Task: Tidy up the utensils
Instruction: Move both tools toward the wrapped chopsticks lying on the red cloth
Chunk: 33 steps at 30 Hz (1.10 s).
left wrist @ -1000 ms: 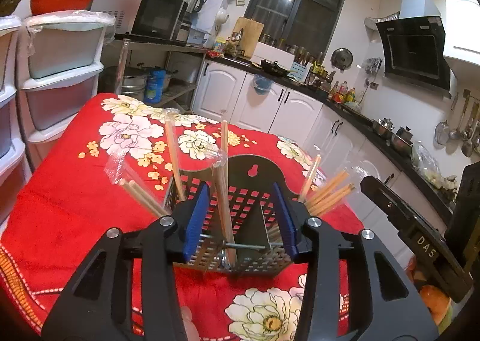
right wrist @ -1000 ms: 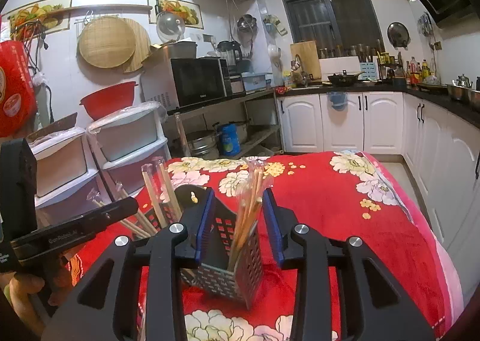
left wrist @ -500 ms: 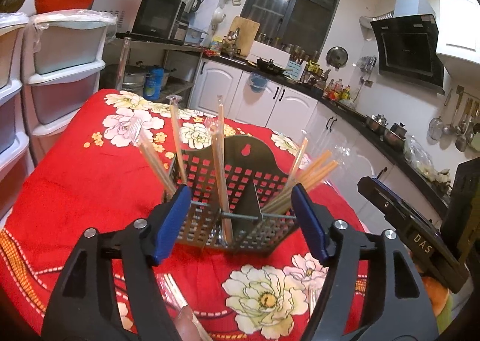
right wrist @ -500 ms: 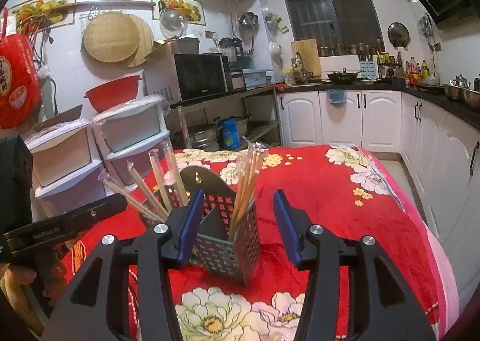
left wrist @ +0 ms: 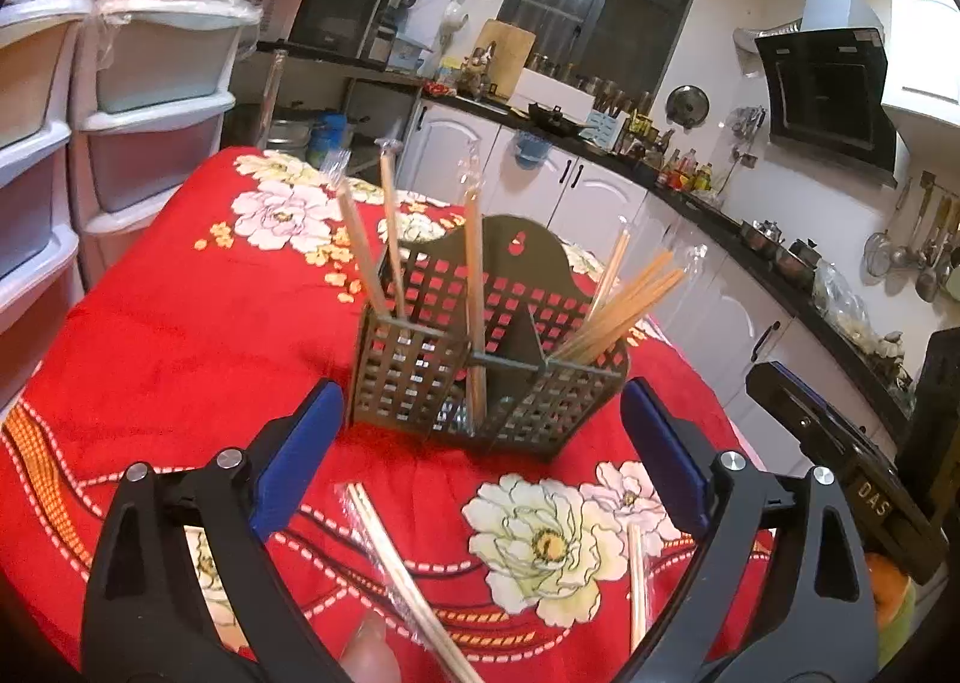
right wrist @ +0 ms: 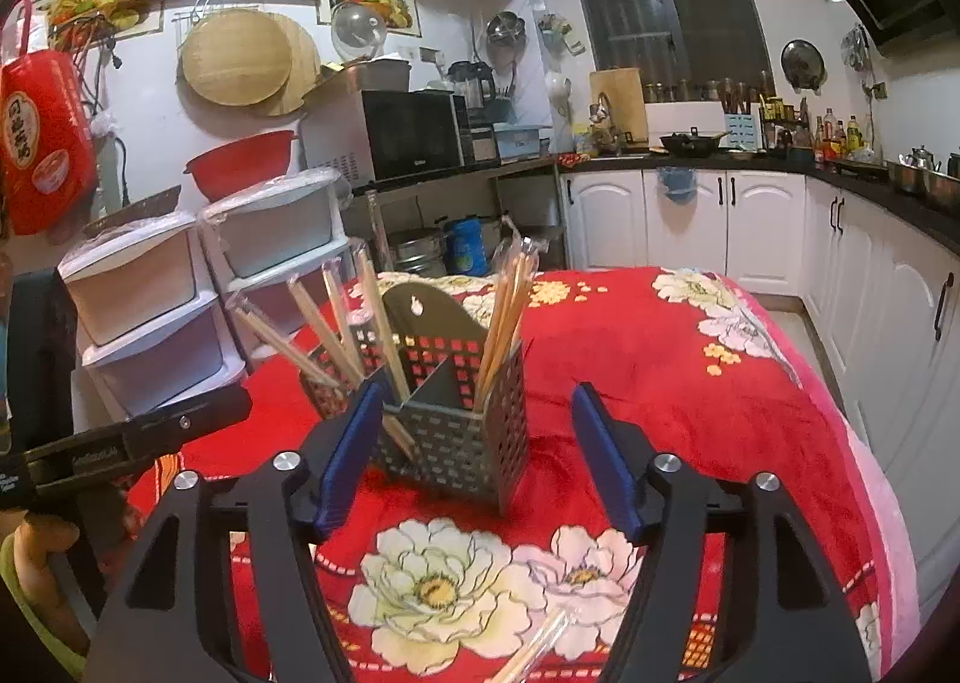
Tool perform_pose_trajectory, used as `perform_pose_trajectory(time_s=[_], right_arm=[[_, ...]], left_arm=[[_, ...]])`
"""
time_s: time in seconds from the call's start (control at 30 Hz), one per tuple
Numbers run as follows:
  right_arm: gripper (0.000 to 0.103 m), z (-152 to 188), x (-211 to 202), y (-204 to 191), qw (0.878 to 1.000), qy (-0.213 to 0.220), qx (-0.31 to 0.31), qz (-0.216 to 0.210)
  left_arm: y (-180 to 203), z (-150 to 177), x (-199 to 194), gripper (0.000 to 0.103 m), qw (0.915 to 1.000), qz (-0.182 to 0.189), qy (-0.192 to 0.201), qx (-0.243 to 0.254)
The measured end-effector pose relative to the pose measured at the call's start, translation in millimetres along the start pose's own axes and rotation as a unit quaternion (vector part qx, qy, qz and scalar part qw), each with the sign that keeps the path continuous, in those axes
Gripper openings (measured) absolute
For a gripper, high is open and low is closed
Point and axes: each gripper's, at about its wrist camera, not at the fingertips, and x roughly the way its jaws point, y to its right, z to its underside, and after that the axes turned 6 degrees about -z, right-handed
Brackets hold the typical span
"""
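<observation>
Our left hand-held gripper (left wrist: 480, 449) hangs with its blue pads spread wide and nothing between them, just short of the perforated metal utensil caddy (left wrist: 480, 377) on the worktop (left wrist: 180, 335), which wears a red cloth with white flowers. Our right hand-held gripper (right wrist: 474, 461) is likewise spread and empty, and its left pad sits just beside the caddy's corner (right wrist: 456, 419); we cannot tell whether it touches.

The caddy stands upright, with a tall arched back plate that has a keyhole slot and with dividers that split it into compartments. We see wrapped wooden chopsticks standing in it: a few leaning pairs in the left compartment (left wrist: 366, 257), one upright pair near the centre divider (left wrist: 474, 299), and a fanned bundle in the right compartment (left wrist: 624, 305). From the right wrist the bundle (right wrist: 510, 311) rises in the near right compartment and the other pairs (right wrist: 324, 323) lean out to the left.

More wrapped chopsticks lie flat on the cloth in front of the caddy: one pair between the left gripper's fingers (left wrist: 408, 581) and a single stick further right (left wrist: 637, 587).

Stacked plastic drawer bins (right wrist: 156, 317) stand beside the worktop, with a red basin (right wrist: 240, 164) on top. The other gripper's body reads "DAS" (left wrist: 871, 498) in the left view. A red bag (right wrist: 42, 137) on the wall carries Chinese characters we cannot make out.
</observation>
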Motion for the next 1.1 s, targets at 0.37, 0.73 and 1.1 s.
perform_pose_trajectory(time_s=[0.37,0.73,1.1], right_arm=[[0.070,25.5,-5.3,-5.7,1.000,-0.028,0.005,-0.002],[0.075,46.7,-5.3,-2.6,0.998,-0.057,0.015,0.002],[0.075,66.2,6.1,2.1,0.995,-0.096,0.022,0.006]], left_arm=[[-11.7,23.2,-2.6,0.091,0.9997,-0.013,-0.020,0.000],[-25.7,40.4,-2.8,0.091,0.9991,-0.022,-0.035,-0.007],[-42.3,53.4,6.2,0.091,0.9965,-0.046,-0.066,-0.021]])
